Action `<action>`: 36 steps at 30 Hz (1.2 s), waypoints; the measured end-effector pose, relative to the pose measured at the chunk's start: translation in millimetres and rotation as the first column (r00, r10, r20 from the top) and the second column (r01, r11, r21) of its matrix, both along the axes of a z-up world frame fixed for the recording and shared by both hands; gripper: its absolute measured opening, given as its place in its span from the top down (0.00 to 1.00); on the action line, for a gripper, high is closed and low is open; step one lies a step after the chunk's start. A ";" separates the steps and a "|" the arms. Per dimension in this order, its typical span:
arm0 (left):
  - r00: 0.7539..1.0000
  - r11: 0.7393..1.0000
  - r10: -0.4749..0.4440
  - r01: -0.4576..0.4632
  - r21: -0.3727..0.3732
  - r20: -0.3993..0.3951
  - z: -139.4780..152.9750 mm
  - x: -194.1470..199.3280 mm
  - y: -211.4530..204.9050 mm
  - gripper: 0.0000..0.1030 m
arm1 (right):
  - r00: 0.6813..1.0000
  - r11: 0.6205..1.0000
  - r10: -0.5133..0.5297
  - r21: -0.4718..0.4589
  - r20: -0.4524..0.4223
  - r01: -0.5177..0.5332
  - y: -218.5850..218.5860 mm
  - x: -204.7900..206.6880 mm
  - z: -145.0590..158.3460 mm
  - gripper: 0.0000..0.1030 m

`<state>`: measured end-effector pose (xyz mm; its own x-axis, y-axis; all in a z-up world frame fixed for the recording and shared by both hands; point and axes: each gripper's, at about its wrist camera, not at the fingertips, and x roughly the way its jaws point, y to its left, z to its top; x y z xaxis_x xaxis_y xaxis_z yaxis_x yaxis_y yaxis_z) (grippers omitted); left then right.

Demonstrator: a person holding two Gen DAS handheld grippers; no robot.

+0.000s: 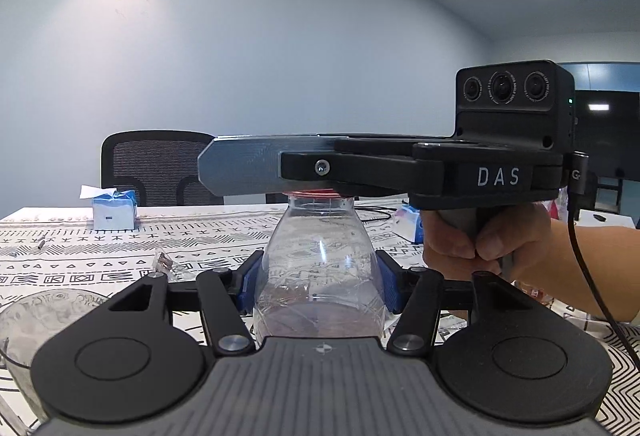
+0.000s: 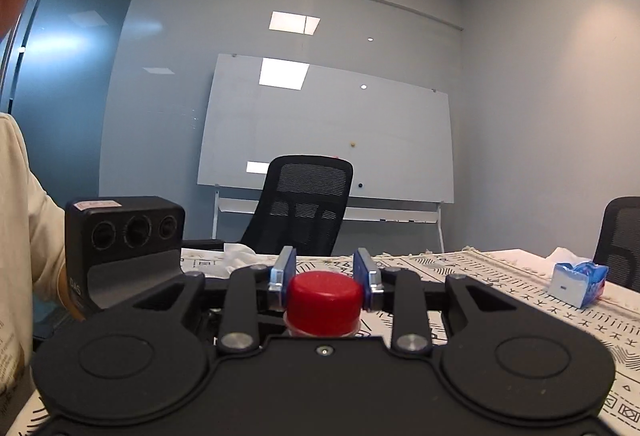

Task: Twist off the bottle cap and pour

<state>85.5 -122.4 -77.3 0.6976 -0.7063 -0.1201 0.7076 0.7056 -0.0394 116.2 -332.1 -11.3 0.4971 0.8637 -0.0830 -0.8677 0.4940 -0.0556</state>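
Observation:
A clear plastic bottle (image 1: 320, 268) stands upright on the patterned tablecloth. My left gripper (image 1: 320, 284) is shut on the bottle's body, blue pads pressed to both sides. The red cap (image 2: 324, 296) sits on the bottle's neck; in the left wrist view only its rim (image 1: 316, 192) shows under the other gripper. My right gripper (image 2: 325, 278) reaches in level from the right and is shut on the cap, blue pads touching its two sides. The left gripper's camera block (image 2: 124, 236) shows at left in the right wrist view.
A clear glass cup (image 1: 36, 320) stands at the near left. A blue tissue box (image 1: 114, 213) is at the far left of the table, and it also shows in the right wrist view (image 2: 576, 284). Crumpled clear wrap (image 1: 172, 266) lies left of the bottle. Black office chairs (image 2: 304, 207) surround the table.

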 end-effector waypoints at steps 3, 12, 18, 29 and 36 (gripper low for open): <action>1.000 1.000 0.010 -0.010 0.007 0.024 -2.2 -4.9 -3.3 0.46 | 0.986 0.986 -0.168 0.003 -0.016 0.168 10.7 -15.4 5.1 0.65; 0.992 0.997 0.062 -0.067 0.045 0.113 -7.8 -15.2 -16.6 0.44 | 0.764 0.769 -0.638 -0.018 -0.097 0.639 41.9 -53.7 20.9 0.49; 0.989 0.995 0.077 -0.084 0.056 0.124 -6.6 -15.1 -20.1 0.44 | 0.644 0.653 -0.756 -0.070 -0.117 0.754 63.4 -69.2 22.0 0.55; 0.989 0.995 0.079 -0.086 0.054 0.122 -6.2 -6.3 -20.4 0.44 | 0.561 0.576 -0.814 -0.088 -0.151 0.813 82.5 -67.9 5.4 0.65; 0.988 0.993 0.102 -0.109 0.051 0.119 -6.3 -1.5 -20.6 0.44 | 0.564 0.575 -0.815 -0.061 -0.133 0.816 94.4 -65.4 4.4 0.67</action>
